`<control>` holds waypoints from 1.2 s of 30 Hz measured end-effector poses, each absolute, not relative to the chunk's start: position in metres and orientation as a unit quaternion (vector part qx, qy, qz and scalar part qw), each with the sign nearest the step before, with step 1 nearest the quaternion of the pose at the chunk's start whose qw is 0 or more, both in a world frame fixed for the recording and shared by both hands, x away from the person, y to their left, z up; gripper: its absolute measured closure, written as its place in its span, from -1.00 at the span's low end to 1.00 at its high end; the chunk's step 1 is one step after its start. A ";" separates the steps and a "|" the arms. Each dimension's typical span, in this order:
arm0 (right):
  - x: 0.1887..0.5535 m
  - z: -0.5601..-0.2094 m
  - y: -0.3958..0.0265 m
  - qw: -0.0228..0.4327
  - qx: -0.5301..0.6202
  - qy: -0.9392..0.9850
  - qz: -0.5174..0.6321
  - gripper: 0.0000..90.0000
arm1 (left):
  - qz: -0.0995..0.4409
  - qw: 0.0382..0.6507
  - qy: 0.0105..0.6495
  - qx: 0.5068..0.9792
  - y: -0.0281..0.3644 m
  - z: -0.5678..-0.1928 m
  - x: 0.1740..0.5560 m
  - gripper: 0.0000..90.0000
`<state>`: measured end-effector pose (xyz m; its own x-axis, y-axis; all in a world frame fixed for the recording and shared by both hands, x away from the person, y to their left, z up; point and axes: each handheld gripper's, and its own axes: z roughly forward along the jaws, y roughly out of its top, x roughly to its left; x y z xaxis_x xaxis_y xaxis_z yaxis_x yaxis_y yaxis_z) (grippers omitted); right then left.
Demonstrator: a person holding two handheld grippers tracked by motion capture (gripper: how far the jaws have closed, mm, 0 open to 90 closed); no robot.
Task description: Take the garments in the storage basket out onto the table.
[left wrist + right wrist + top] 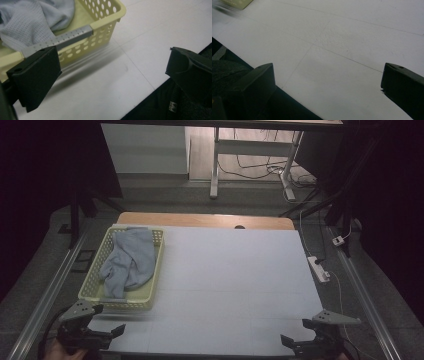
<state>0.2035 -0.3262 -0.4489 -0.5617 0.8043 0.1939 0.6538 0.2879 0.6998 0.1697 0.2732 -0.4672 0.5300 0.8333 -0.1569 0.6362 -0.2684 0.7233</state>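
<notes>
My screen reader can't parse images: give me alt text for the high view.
A yellow basket holding a blue-grey cloth sits at the white table's left side. The left claw and right claw wait open at the near edge, holding nothing.

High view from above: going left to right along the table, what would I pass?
Left claw at the near left corner → yellow basket holding a grey-blue cloth → bare white tabletop → right claw → white power strip on the floor.
</notes>
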 end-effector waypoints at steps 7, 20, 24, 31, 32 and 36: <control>0.204 -0.449 -0.326 0.097 0.459 0.796 0.381 -1.00 | 0.136 0.403 0.465 0.777 0.274 -0.463 0.175 -1.00; 0.205 -0.450 -0.326 0.095 0.460 0.798 0.378 -1.00 | 0.132 0.420 0.465 0.768 0.281 -0.463 0.192 -1.00; 0.205 -0.450 -0.326 0.095 0.461 0.797 0.378 -1.00 | 0.132 0.416 0.466 0.770 0.282 -0.463 0.198 -1.00; 0.205 -0.450 -0.326 0.095 0.461 0.798 0.376 -1.00 | 0.131 0.423 0.451 0.775 0.283 -0.464 0.210 -1.00; 0.205 -0.450 -0.326 0.094 0.461 0.798 0.375 -1.00 | 0.130 0.425 0.450 0.775 0.283 -0.464 0.212 -1.00; 0.205 -0.450 -0.325 0.093 0.462 0.799 0.375 -1.00 | 0.134 0.429 0.447 0.774 0.284 -0.463 0.219 -1.00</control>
